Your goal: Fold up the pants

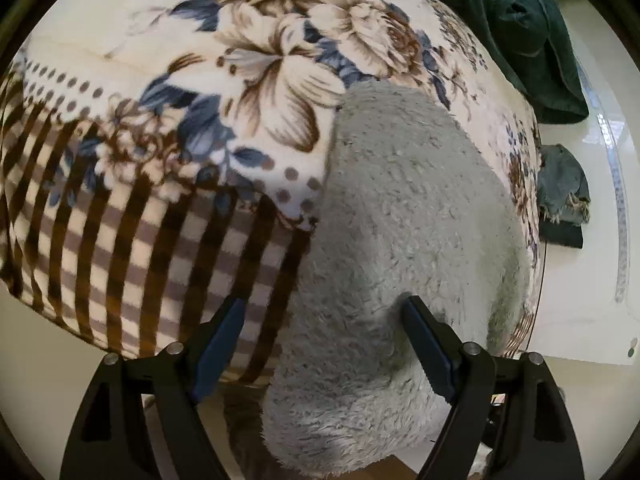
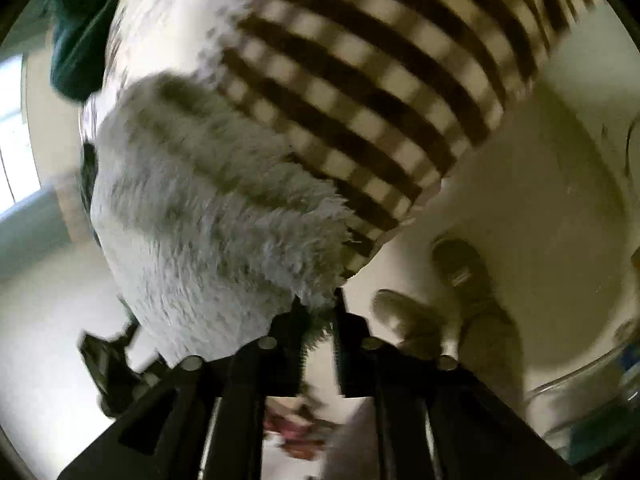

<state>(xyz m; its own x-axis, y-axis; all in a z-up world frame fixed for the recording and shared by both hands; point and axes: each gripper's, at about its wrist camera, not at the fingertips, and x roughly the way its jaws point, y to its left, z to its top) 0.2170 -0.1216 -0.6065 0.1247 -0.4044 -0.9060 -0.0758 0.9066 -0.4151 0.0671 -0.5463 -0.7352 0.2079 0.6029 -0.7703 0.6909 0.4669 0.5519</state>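
Fluffy grey pants (image 1: pixel 400 208) lie at the bed's near edge on a flowered blanket (image 1: pixel 160 128), soft, light, floppy; left claw (image 1: pixel 324 344) apart over them, right claw (image 2: pixel 318 308) clamped on their hem, grab edges.

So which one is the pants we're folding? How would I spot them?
Find the big flowery blanket with brown stripes along its edge. On top of it, near the striped end, lies a fluffy pale grey bundle: those are the pants. They are the only plain, shaggy thing there; the dark green cloth beyond is smooth, and the small blue-grey heap lies off the blanket.
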